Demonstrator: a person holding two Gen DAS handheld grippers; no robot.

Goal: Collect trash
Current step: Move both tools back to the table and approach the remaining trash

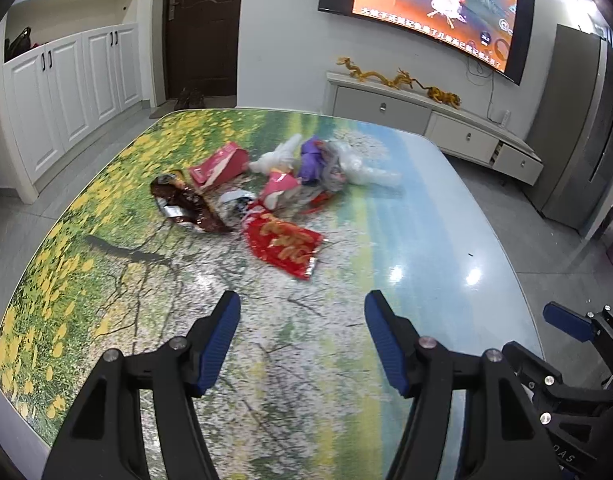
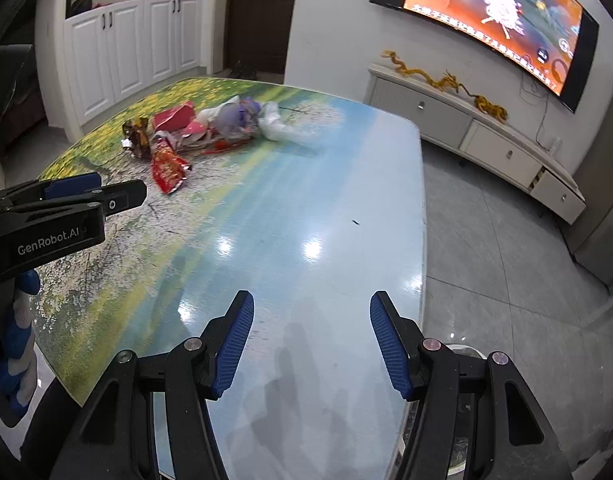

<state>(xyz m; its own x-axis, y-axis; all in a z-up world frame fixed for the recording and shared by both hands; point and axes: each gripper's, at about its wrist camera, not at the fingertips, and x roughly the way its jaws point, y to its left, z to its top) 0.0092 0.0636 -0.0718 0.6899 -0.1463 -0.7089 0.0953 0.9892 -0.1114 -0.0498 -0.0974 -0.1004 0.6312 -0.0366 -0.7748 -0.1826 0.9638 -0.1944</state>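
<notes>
At frame centre, wrappers littered the table; left gripper and right gripper gaped wide, empty.

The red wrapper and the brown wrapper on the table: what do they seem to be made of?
The red wrapper looks like thin glossy plastic film with printed gold characters; its crinkled edge shows a silvery lining. The brown wrapper seems the same kind of film, shiny and creased, with silver foil showing on its inner side. Whether the lining is real metal or metallised plastic cannot be told.
</notes>
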